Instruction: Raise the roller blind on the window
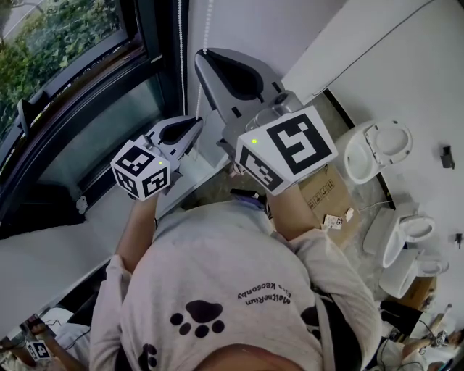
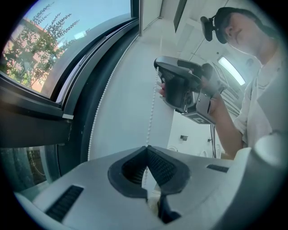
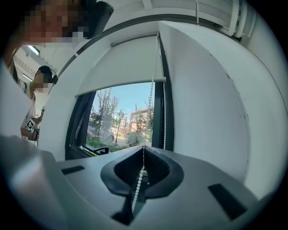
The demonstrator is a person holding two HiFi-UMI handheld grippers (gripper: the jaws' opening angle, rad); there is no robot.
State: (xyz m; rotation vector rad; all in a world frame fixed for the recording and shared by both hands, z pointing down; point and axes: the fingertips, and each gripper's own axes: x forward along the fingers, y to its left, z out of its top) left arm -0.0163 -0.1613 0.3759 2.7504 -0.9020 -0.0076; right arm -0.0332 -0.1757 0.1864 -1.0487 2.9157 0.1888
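Shoulders in a pale T-shirt [image 1: 217,279] printed with a dark paw fill the foreground as a person works the bead chain [image 1: 209,22] beside a dark-framed window [image 1: 65,65]. Both hand-held tools are on the same strand of the loop. The right gripper [image 1: 204,53] has its jaws pressed together on the chain higher up. The left gripper [image 1: 196,123] pinches it lower down, the beads running into the closed tips and out through the hollow behind them. The stacked grips suggest a hand-over-hand haul, with one tool holding the strand taut so it cannot slip while the other takes a hold above. The loop's second strand hangs free against the window's dark frame.

The roller blind [image 3: 121,67], a smooth, matte white sheet with a stiff bottom bar, hangs from the top of the window and covers its upper part. Below it the glass shows trees, buildings and blue sky. By that measure, a good deal of fabric appears left to wind up.

Small, round and white, the beads make a thin, slippery cord. The jaws are grey moulded plastic lined with ribbed black pads [image 2: 163,168] that meet in a point, a shape suited to nipping it. White ceramic toilets [image 1: 377,148] and a cardboard box [image 1: 322,192] sit off to the person's right.
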